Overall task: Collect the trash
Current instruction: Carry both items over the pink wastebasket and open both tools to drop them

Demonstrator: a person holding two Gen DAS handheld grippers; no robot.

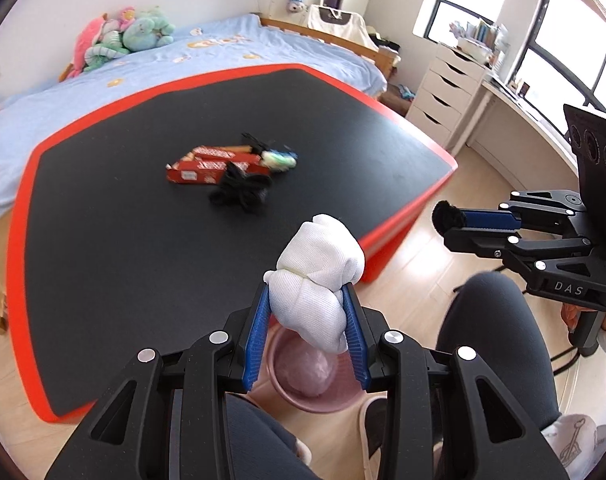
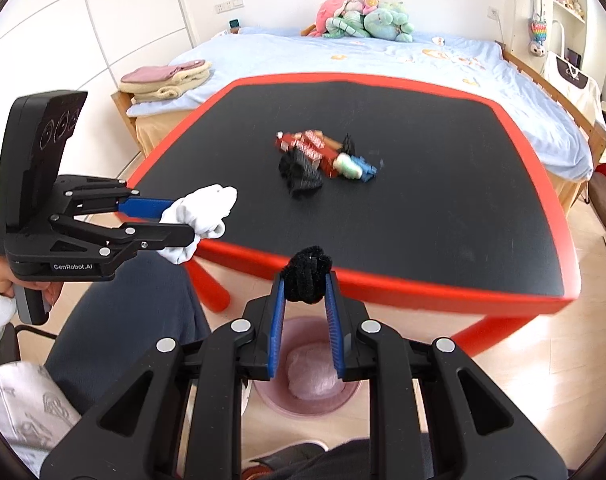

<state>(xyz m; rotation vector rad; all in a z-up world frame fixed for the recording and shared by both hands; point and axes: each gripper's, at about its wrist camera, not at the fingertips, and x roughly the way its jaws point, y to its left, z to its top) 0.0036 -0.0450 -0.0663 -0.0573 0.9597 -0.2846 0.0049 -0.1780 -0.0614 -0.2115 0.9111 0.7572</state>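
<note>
Pink bin (image 1: 303,396) seen on the floor below both grippers, white knitted cloth wad (image 1: 319,280) pinched upright between left gripper (image 1: 307,308) fingers, black fuzzy tuft (image 2: 307,274) pinched by right gripper (image 2: 305,288), red boxes (image 1: 213,164) lying lengthwise mid-desk (image 1: 103,240) beyond.

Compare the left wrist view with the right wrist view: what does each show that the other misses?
Only the left wrist view: the white drawer unit and the windows.

Only the right wrist view: the folded blankets on the bed's corner and a red table leg.

Both: the left claw shut on a white cloth wad, the right claw shut on a black fuzzy clump, the pink bin below, and the red box among the leftover trash on the table.
</note>
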